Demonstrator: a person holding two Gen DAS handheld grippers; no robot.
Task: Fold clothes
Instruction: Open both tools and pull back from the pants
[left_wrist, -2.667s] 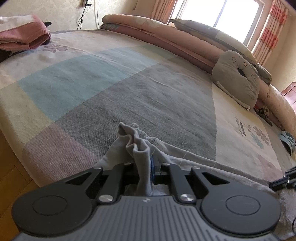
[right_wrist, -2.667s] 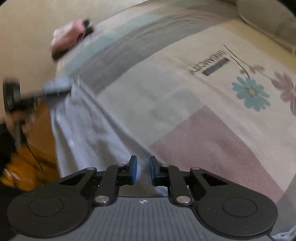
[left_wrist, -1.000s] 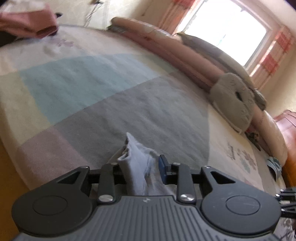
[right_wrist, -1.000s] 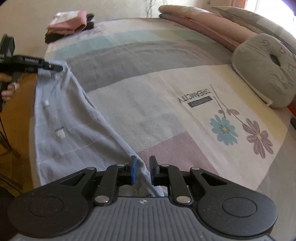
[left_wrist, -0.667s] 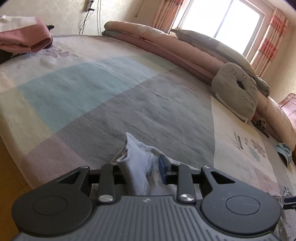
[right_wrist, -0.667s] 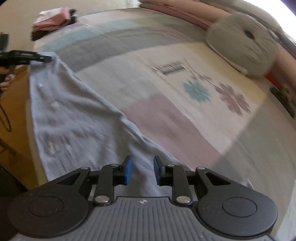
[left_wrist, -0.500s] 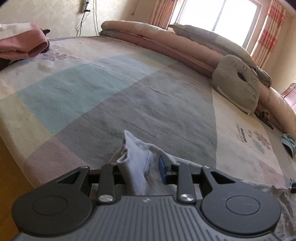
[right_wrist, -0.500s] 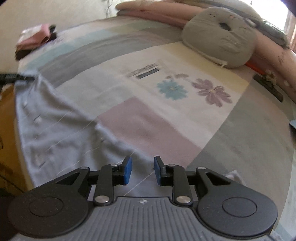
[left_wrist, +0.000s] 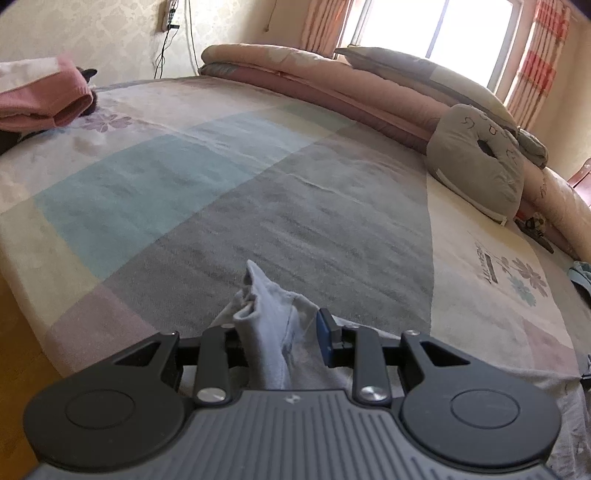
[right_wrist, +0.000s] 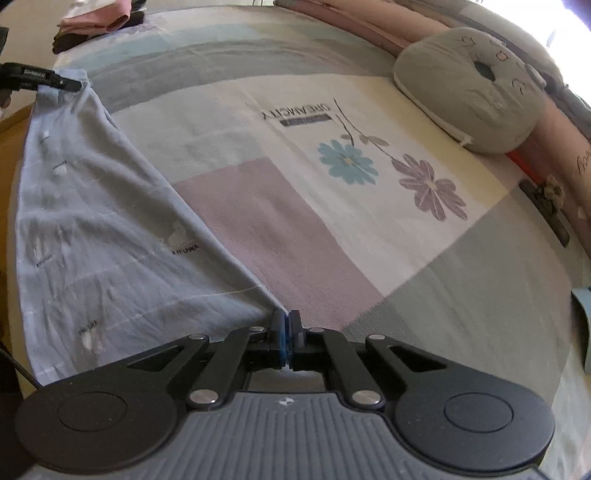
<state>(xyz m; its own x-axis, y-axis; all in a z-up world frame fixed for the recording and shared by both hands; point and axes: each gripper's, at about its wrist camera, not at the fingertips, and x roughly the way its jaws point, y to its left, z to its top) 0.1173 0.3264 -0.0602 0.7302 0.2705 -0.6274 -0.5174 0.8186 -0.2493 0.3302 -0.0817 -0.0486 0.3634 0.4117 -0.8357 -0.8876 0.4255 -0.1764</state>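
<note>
The pale blue-grey cotton garment with small white printed motifs lay stretched along the near edge of the bed with its patchwork pastel cover, pulled taut between the two sets of fingers. The right gripper had its blue-padded fingers pressed together on one corner of the cloth, which ran away to their left and forward in a long straight edge. At the far end of that edge, the left gripper showed as a dark bar clamped on the opposite corner.

In the left wrist view, the left gripper had its fingers partly apart, with a bunched fold of the garment standing up between them and filling the gap; the cloth hid the left finger's pad, while the right blue pad stood against the fabric's edge. Beyond these fingers the bed cover spread in grey, teal and cream squares.

Far ahead and to the right of both sets of fingers sat a grey rounded plush cushion against a rolled pink quilt. Far ahead to the left, a folded pink cloth pile rested at the bed's corner.
</note>
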